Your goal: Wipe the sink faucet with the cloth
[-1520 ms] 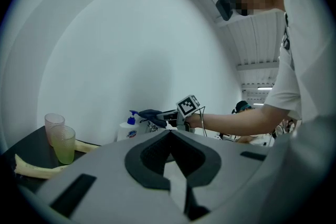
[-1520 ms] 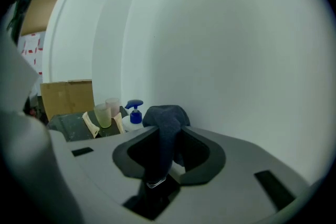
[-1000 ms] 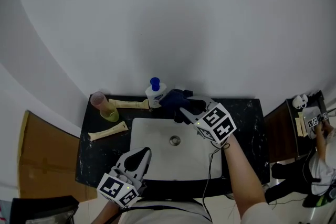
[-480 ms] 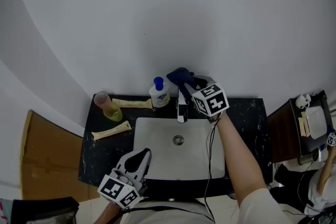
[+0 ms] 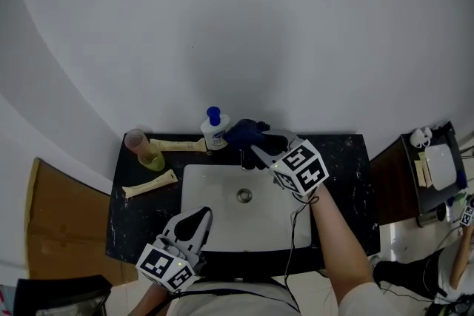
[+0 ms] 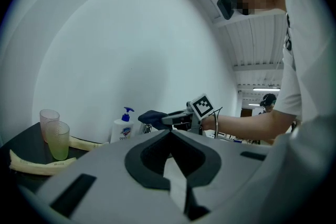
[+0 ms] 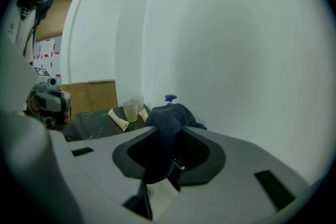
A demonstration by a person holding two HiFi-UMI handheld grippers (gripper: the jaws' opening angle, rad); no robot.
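Note:
My right gripper (image 5: 258,148) is shut on a dark blue cloth (image 5: 246,133), which bulges out between the jaws at the back rim of the white sink (image 5: 215,196). The cloth (image 7: 170,115) drapes over the faucet (image 5: 244,158) and hides most of it. A small bit of faucet metal (image 7: 180,166) shows under the cloth. The left gripper view shows the cloth (image 6: 153,117) and the right gripper (image 6: 173,119) from across the basin. My left gripper (image 5: 198,216) hangs over the sink's front edge with its jaws together and nothing in them.
A white soap bottle with a blue pump (image 5: 215,131) stands just left of the faucet. Two plastic cups (image 5: 142,146) and two beige tubes (image 5: 152,183) lie on the black counter (image 5: 344,174). A cardboard box (image 5: 59,226) stands at the left, a dark side table (image 5: 426,181) at the right.
The right gripper carried the cloth up over the faucet toward the wall, then came back down toward the basin. The left gripper has stayed in place.

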